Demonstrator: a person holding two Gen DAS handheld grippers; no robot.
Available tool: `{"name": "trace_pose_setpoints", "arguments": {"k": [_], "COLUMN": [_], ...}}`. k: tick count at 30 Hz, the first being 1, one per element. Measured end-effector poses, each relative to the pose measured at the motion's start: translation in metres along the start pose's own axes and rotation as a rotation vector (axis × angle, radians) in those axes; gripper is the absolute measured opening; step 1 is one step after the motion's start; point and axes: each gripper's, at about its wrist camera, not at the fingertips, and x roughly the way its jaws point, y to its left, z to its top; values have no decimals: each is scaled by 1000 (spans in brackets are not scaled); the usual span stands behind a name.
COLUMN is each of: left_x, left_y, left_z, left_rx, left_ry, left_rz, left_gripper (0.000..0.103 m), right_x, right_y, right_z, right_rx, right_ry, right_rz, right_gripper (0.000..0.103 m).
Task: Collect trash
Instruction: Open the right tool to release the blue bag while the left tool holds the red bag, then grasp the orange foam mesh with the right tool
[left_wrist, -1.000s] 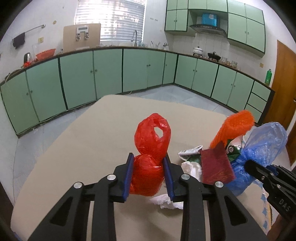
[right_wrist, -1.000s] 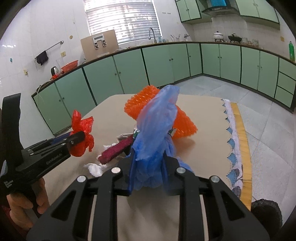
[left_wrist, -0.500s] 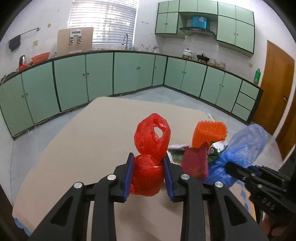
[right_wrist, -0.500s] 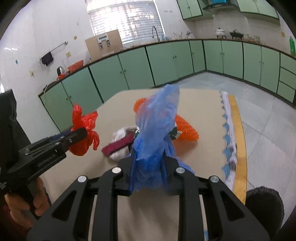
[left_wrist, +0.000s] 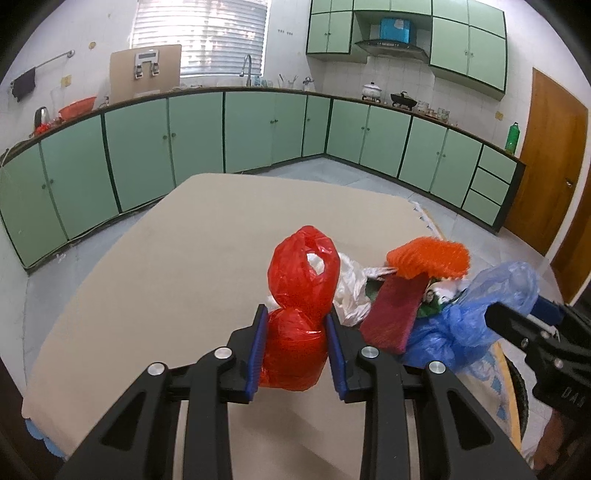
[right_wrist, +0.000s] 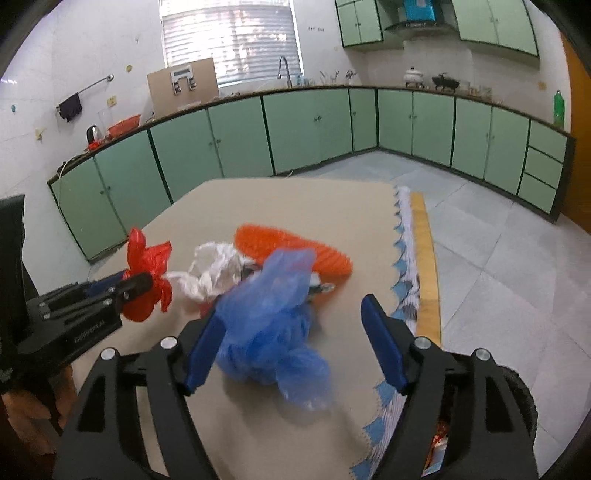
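Two tools are working over the worktop (left_wrist: 147, 266). Left tool (left_wrist: 295, 350) is pinching the red bag (left_wrist: 299, 295), jaws closed on its lower bulge. Right tool (right_wrist: 295, 343) is standing wide open, gripping nothing; the blue bag (right_wrist: 273, 332) is lying between its jaws near the worktop's edge. Judgement: carry the red bag clear before releasing. Dark bin (right_wrist: 517, 398) at lower right is holding orange wrappers, barely visible.

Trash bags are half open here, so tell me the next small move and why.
Probably carry the blue bag right, toward the dark bin at the table edge. The right claw stands open with the bag loose between its fingers, while the left claw pinches the red bag.
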Motion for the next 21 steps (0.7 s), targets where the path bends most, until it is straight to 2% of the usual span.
{"name": "trace_pose_setpoints", "arguments": {"k": [4, 8, 14, 21], "left_x": [-1, 7, 27, 37], "left_y": [-3, -4, 3, 6], "left_z": [12, 24, 37, 35], "left_rx": [7, 7, -8, -8], "left_ry": [-29, -47, -44, -37], "left_rz": [-9, -7, 9, 18], "left_gripper": [30, 30, 30, 30], "right_x": [2, 14, 42, 62], "right_y": [3, 8, 2, 2], "right_z": [18, 36, 46, 42], "right_rx": [-2, -36, -16, -24], "right_ry": [-40, -55, -9, 57], "right_rz": [31, 22, 16, 15], "right_gripper": [72, 70, 61, 55]}}
